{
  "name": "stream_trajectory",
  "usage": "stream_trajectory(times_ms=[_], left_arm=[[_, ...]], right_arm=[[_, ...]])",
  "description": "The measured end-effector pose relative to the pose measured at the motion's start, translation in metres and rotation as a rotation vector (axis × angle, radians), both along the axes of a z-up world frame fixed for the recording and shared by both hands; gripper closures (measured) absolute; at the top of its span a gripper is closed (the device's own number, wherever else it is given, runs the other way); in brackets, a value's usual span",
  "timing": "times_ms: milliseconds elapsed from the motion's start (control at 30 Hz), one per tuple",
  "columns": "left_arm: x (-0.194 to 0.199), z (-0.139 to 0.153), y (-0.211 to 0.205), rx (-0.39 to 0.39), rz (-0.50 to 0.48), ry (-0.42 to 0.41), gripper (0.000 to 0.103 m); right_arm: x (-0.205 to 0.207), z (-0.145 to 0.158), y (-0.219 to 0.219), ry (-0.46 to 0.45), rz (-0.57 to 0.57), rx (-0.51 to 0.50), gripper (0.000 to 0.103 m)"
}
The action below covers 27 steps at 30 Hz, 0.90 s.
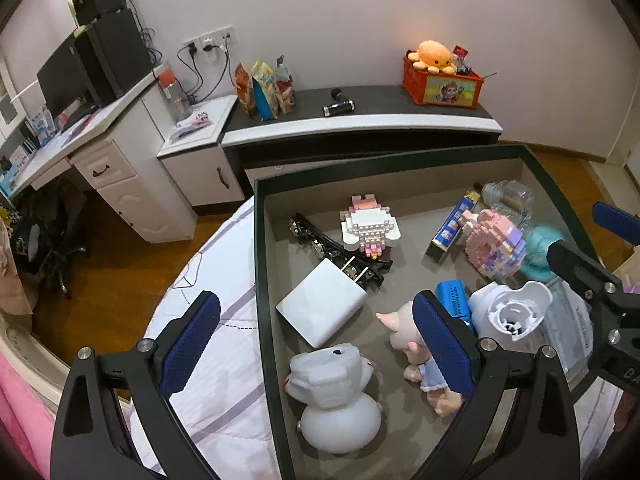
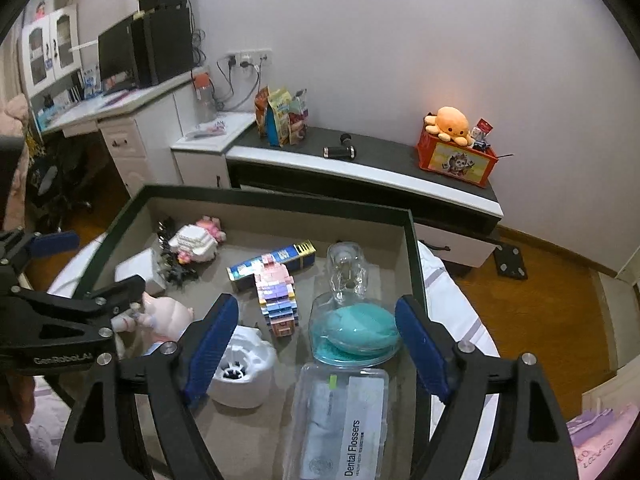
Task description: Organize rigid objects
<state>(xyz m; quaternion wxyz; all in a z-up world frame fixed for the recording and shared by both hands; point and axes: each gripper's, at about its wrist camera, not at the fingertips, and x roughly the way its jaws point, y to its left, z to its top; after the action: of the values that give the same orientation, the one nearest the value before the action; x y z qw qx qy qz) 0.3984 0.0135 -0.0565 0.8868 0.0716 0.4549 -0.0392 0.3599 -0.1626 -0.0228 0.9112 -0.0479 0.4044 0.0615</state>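
Both tongs hang released over the tray (image 2: 414,248): left gripper (image 1: 316,344) above the white figurine (image 1: 336,404) (smooth, hollow-looking; grasp its waist); right gripper (image 2: 316,344) above the flosser box (image 2: 340,420); farther back, the brick figure (image 2: 276,292) looks fragile.

Two hand-held black tongs with blue pads

The left tongs (image 1: 316,340) have two black arms with triangular cut-outs, and each arm ends in a blue finger pad (image 1: 192,344) with a fine mesh-like texture. Round silver screws sit at the joints where the pads meet the arms. The right tongs (image 2: 316,348) are built the same way: black skeletal arms, silver screw heads, textured blue pads (image 2: 212,348). In the right wrist view the left tongs' side carries small white lettering on the black frame; it seems to read "GenRobot.AI", though it is blurred.
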Motion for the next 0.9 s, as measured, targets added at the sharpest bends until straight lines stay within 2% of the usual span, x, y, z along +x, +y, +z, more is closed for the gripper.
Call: stream_trajectory(times_ms=[167, 333, 667, 900], left_arm=[[-0.021, 0.019, 0.002, -0.01, 0.016, -0.041, 0.005], [-0.063, 0.044, 0.01, -0.039, 0.029, -0.111, 0.005], [-0.166, 0.089, 0.017, -0.074, 0.018, -0.237, 0.001], [-0.232, 0.093, 0.01, -0.102, 0.004, -0.284, 0.001]], right_arm=[[-0.017, 0.018, -0.003, -0.045, -0.003, 0.034, 0.021], [-0.046, 0.042, -0.002, -0.107, -0.003, 0.037, 0.021], [-0.149, 0.081, 0.002, -0.211, 0.017, 0.04, 0.021], [-0.222, 0.087, 0.003, -0.257, 0.017, 0.048, 0.021]])
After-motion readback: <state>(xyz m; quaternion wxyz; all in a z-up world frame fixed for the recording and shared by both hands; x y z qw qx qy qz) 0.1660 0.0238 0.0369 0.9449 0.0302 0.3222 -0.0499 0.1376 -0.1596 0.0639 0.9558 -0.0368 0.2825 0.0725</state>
